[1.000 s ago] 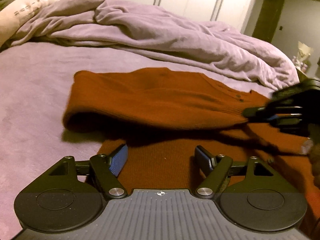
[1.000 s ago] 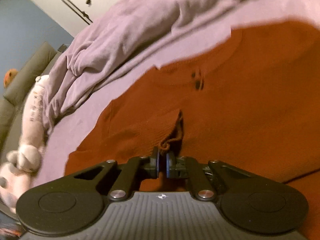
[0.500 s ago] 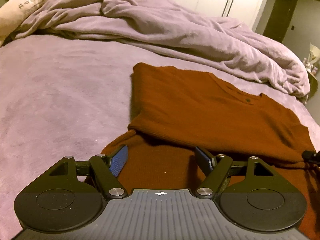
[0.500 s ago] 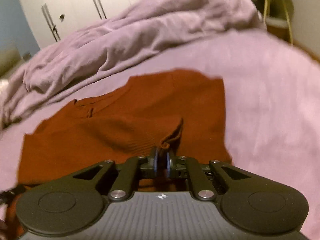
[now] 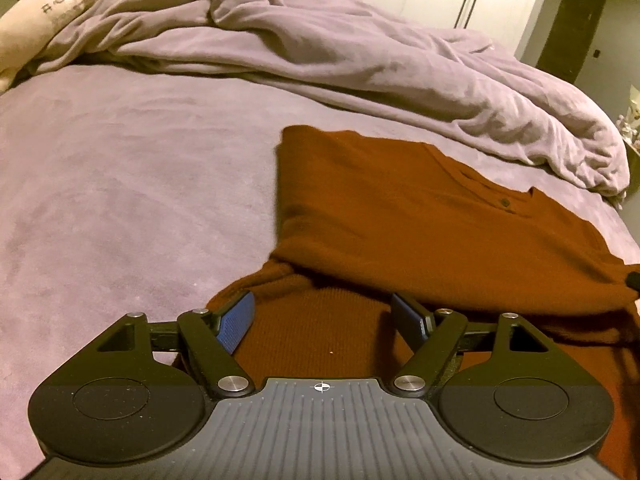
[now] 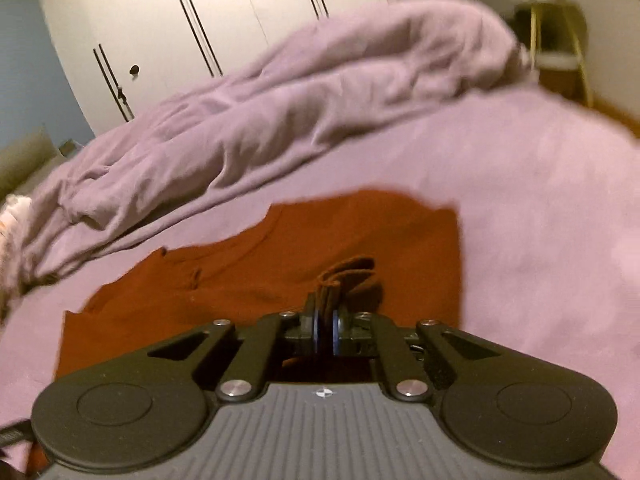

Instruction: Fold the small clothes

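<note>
Rust-red sweater [image 5: 420, 216] spread on the lilac bed [image 5: 120, 184], toward the near right part of it, with one side folded over the body so a straight fold edge runs along the left. Small dark button visible at the neckline. Lower hem lying nearest, under the left gripper.

Left gripper [image 5: 326, 322] low over the hem, jaws spread wide, blue pads [image 5: 236, 322] on either side of the knit, gripping nothing.

Right gripper [image 6: 326, 326] pinched tight on a bunched bit of the sweater [image 6: 280, 264], a ribbed cuff-like end sticking up just past the fingertips. Held above the folded body; right wrist view blurred, so cannot tell exactly which part of the garment is held.

Crumpled lilac duvet [image 5: 360, 60] heaped along the far edge of the bed, well apart from the sweater. Cream pillow [image 5: 48, 12] with printed lettering at the far left corner. White wardrobe doors [image 6: 200, 24] with dark handles beyond.
</note>
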`<act>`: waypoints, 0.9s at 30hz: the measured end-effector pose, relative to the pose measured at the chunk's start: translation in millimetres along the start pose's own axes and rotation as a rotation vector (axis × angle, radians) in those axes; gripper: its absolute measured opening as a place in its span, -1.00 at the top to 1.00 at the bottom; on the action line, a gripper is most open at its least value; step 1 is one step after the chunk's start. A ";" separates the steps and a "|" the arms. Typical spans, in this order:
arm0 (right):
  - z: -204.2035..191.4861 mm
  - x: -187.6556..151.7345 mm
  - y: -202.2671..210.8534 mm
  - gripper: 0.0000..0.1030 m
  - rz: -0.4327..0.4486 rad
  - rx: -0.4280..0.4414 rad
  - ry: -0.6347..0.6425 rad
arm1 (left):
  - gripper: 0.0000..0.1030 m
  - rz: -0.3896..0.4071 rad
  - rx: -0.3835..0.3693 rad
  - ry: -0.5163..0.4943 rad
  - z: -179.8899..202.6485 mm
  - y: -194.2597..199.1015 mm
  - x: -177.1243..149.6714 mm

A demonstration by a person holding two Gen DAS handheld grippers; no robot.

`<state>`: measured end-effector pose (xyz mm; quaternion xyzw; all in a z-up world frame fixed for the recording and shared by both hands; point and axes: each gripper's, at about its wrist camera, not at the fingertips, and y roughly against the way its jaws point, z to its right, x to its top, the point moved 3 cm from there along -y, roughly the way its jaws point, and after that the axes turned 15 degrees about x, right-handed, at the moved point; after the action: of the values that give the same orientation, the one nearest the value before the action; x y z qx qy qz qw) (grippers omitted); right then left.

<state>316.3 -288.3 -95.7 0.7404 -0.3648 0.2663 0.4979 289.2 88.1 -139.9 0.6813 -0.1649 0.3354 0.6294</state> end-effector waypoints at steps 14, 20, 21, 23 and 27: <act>24.8 -3.9 -8.0 0.62 -0.096 -0.118 0.099 | -0.58 0.041 0.027 -0.027 -1.8 24.6 8.4; 4.2 11.0 0.8 0.52 -0.023 -0.092 0.146 | -0.73 0.103 0.006 0.036 6.7 32.4 35.7; -4.1 9.3 -6.2 0.52 -0.049 -0.058 0.160 | -0.73 0.084 0.002 0.042 11.9 26.6 38.2; -21.1 4.0 -19.7 0.52 -0.094 -0.006 0.199 | -0.72 0.054 -0.015 0.040 24.2 13.6 41.0; -55.1 -1.5 -51.9 0.52 -0.143 0.064 0.264 | -0.72 0.011 -0.017 0.010 50.4 -12.9 40.6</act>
<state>355.5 -224.2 -105.0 0.7386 -0.2337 0.3368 0.5352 339.4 49.3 -121.8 0.6733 -0.1683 0.3407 0.6342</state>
